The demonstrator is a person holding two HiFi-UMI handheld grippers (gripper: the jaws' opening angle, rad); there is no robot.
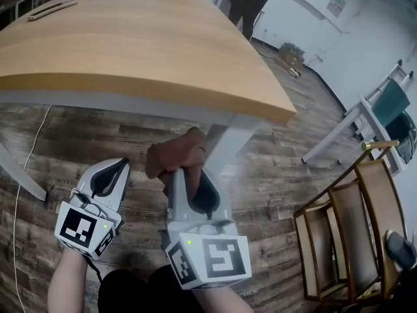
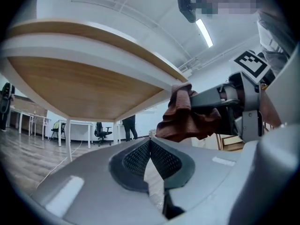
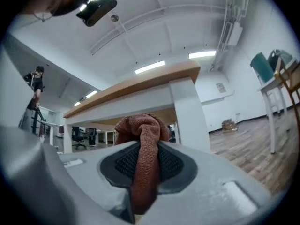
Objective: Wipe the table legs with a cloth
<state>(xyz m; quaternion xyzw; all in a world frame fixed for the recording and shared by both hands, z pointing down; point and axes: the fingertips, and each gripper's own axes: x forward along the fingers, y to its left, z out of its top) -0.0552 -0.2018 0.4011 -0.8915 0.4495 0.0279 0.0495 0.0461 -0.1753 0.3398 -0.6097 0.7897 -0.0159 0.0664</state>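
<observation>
1. Grip check. Our right gripper [image 1: 186,175] has its jaws pressed onto the brown cloth [image 1: 176,154]. In the right gripper view a fold of cloth [image 3: 143,158] runs down between the pads and bunches above the tips. Our left gripper [image 1: 111,176] has its jaws pressed together with nothing between them. It hangs just beside the right one, low over the wooden floor [image 1: 273,181].

2. Position. The cloth sits under the edge of the table top [image 1: 130,38], just beside the white table leg [image 1: 228,145]. We cannot confirm contact from any view.

3. Recommended stroke.
   - We bring the bunched end, not the jaw tips, against the leg, so that hard plastic does not scrape the paint.
   - We probably need to angle the right gripper toward the leg [image 3: 190,116], which stands to the right of the cloth in that gripper's view.
   - We run long passes along the leg and turn the wrist to reach each face.

4. Caution. The fold looks secure, but hard dragging could pull it out of the pads, so we use moderate pressure.
</observation>
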